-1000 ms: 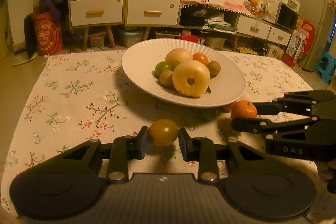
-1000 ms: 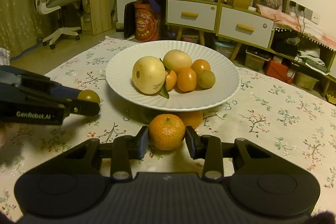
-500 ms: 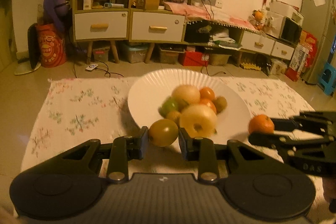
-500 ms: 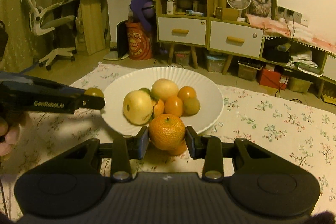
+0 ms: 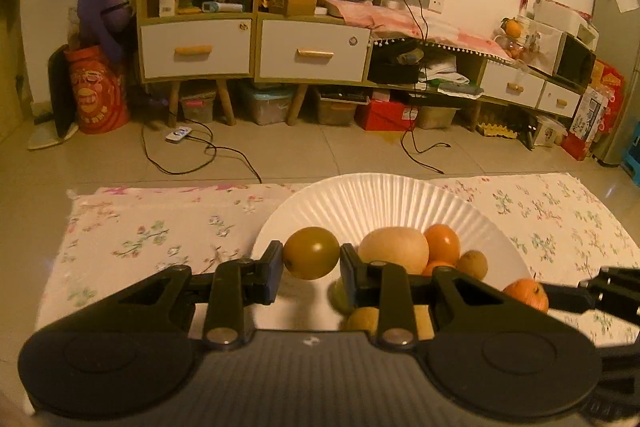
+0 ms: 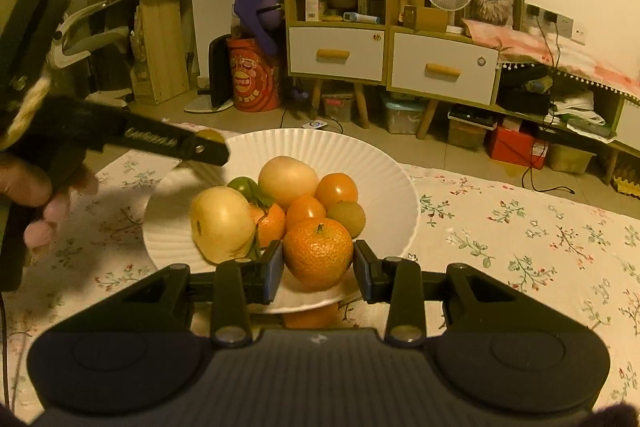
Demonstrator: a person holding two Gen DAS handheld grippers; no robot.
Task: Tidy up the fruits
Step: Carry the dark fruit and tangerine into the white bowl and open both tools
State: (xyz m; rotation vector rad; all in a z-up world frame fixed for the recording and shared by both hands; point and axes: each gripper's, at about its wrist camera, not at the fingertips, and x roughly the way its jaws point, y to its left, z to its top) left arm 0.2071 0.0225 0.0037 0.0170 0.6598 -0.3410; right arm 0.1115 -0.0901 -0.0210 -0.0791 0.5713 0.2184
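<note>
My left gripper [image 5: 311, 265] is shut on a small olive-green fruit [image 5: 311, 251] and holds it above the near left part of the white plate [image 5: 380, 193]. My right gripper [image 6: 318, 263] is shut on an orange mandarin [image 6: 318, 251] over the plate's [image 6: 320, 147] near rim. The plate holds several fruits: a pale apple [image 6: 222, 223], a pale round fruit [image 6: 288, 181], orange fruits [image 6: 336, 189] and a brown kiwi-like fruit [image 6: 347, 215]. The left gripper also shows in the right wrist view [image 6: 208, 147], the right gripper with its mandarin in the left wrist view [image 5: 528, 293].
The plate sits on a floral tablecloth [image 6: 520, 239]. Another orange fruit [image 6: 312, 315] lies on the cloth under the plate's near rim. Beyond the table are floor cables [image 5: 192, 155], white-drawer cabinets [image 5: 256, 47] and a red bin [image 6: 252, 75].
Both grippers have lifted their fruits off the cloth and moved forward, from beside the plate to over it. Both stayed shut on their fruits.
</note>
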